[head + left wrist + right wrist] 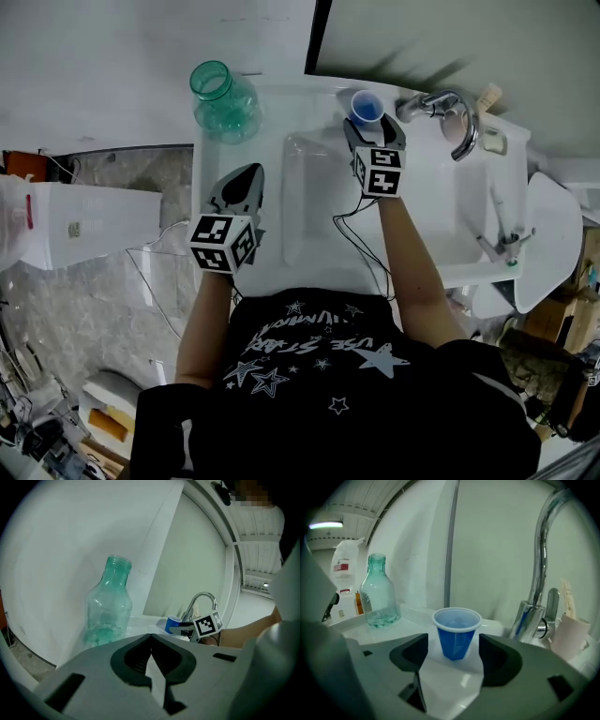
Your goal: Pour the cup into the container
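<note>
Blue cup (456, 634) one, upright; green bottle (225, 98) one; contents unclear.

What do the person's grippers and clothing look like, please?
The left gripper and right gripper are grey with dark jaws, each carrying a white cube of black square markers. A black cable trails from the right one. The shirt is black, short-sleeved, star-printed.

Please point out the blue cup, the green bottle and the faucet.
blue cup (456, 639), right gripper view, side wall.
green bottle (230, 111), head view, body.
faucet (541, 559), right gripper view, curved pipe.
</note>
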Demonstrator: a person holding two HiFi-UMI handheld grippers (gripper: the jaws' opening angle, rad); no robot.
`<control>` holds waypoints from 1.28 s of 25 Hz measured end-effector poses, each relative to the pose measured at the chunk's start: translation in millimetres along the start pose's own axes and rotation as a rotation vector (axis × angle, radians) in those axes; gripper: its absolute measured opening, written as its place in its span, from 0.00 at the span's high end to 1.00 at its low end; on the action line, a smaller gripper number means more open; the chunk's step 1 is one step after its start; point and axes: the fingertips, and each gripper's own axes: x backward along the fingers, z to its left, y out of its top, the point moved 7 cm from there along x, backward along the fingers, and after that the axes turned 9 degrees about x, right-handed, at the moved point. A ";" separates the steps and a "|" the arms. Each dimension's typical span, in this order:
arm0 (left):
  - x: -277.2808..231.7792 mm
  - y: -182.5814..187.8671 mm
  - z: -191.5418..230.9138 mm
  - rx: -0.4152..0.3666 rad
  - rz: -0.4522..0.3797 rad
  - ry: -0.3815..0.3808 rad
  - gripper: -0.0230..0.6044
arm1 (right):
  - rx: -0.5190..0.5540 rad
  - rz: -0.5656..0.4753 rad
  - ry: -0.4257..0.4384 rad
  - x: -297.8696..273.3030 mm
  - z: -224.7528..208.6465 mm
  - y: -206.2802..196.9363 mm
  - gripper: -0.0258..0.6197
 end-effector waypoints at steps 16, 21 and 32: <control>63.3 -28.2 -95.1 0.006 -0.148 0.128 0.95 | 0.028 -0.082 0.223 99.6 15.3 14.3 0.82; 81.0 -43.3 -126.5 0.000 -0.179 0.148 0.95 | 0.078 -0.149 0.287 137.4 19.2 20.3 0.95; 124.3 -80.5 -184.5 0.009 -0.250 0.195 0.95 | 0.158 -0.234 0.409 213.7 25.3 15.5 0.95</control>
